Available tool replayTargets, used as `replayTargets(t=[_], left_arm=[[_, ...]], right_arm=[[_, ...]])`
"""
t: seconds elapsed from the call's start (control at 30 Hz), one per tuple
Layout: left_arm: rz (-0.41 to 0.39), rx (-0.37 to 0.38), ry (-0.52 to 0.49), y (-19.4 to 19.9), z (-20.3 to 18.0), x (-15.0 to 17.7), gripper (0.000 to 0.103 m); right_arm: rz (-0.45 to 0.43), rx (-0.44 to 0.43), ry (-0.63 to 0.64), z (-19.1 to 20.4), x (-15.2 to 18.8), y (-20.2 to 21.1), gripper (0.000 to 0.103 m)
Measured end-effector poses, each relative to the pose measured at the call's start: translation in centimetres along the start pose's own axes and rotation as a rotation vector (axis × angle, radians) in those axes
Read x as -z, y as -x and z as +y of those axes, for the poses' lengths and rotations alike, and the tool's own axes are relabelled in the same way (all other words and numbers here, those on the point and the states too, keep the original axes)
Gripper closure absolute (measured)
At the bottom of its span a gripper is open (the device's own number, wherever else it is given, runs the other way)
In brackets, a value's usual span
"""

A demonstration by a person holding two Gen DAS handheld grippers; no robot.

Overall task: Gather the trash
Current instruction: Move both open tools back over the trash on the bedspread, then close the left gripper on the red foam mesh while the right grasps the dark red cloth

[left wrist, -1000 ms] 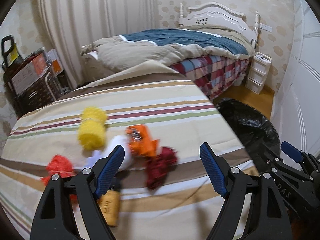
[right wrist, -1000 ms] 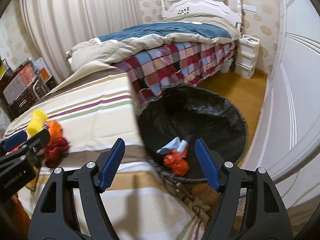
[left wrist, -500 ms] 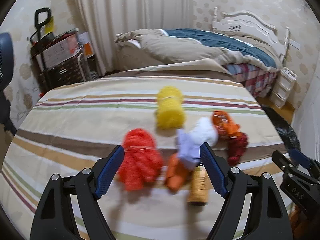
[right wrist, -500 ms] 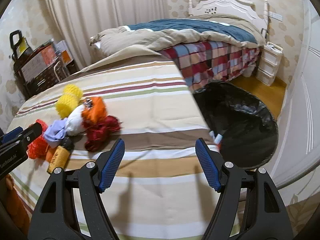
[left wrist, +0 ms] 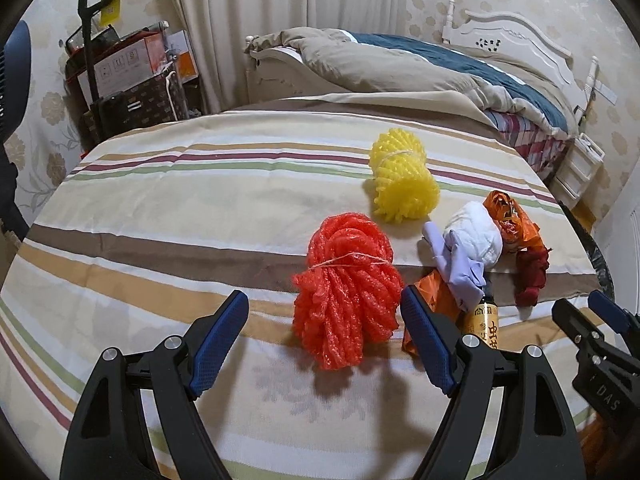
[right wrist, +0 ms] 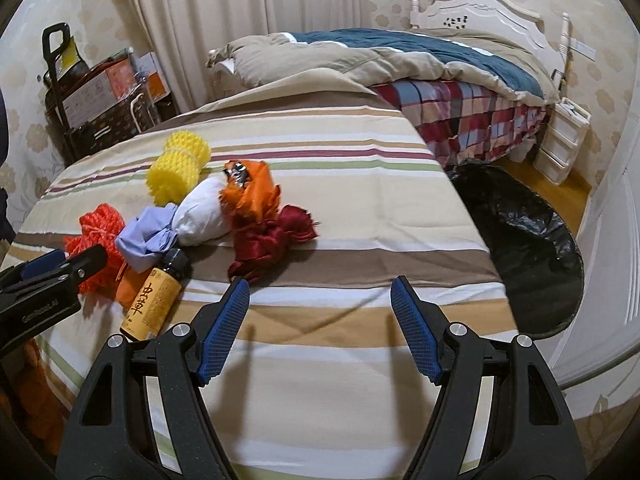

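Note:
A pile of trash lies on the striped cloth (left wrist: 160, 216): a red foam net bundle (left wrist: 346, 288), a yellow foam net bundle (left wrist: 402, 178), a white and lilac wad (left wrist: 470, 248), an orange wrapper (left wrist: 508, 220), a dark red rag (left wrist: 530, 274) and a small brown bottle (right wrist: 154, 300). My left gripper (left wrist: 324, 336) stands open just in front of the red bundle, holding nothing. My right gripper (right wrist: 320, 322) stands open over bare cloth, right of the bottle and near the dark red rag (right wrist: 272, 244). The black-lined trash bin (right wrist: 524, 244) sits on the floor to the right.
A second bed (right wrist: 400, 60) with a checked cover stands behind. White plastic drawers (right wrist: 560, 140) stand by the headboard. A trolley with boxes (left wrist: 120, 80) is at the back left. A white door or wardrobe (right wrist: 616, 240) bounds the right side.
Both grippers swung left, away from the bin and onto the trash pile. The left one now faces the red bundle; the bin has slid to the right edge of the right view.

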State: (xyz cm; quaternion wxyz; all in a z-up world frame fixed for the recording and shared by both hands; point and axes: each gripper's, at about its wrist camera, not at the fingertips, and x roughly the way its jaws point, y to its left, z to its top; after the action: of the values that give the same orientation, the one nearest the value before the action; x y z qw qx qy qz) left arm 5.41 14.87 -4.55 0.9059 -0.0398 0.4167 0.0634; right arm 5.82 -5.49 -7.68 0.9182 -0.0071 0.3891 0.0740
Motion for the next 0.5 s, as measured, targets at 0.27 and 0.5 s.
replayTargets(t=[0.27, 0.5], left_arm=[[0.034, 0.036, -0.004, -1.3, 0.2, 0.0, 0.039], [0.046, 0.050, -0.005, -1.5, 0.9, 0.0, 0.057]], right_arm=[[0.006, -0.008, 0.018, 0.8, -0.1, -0.3, 0.030], [0.009, -0.020, 0.016, 1.4, -0.5, -0.7, 0.030]])
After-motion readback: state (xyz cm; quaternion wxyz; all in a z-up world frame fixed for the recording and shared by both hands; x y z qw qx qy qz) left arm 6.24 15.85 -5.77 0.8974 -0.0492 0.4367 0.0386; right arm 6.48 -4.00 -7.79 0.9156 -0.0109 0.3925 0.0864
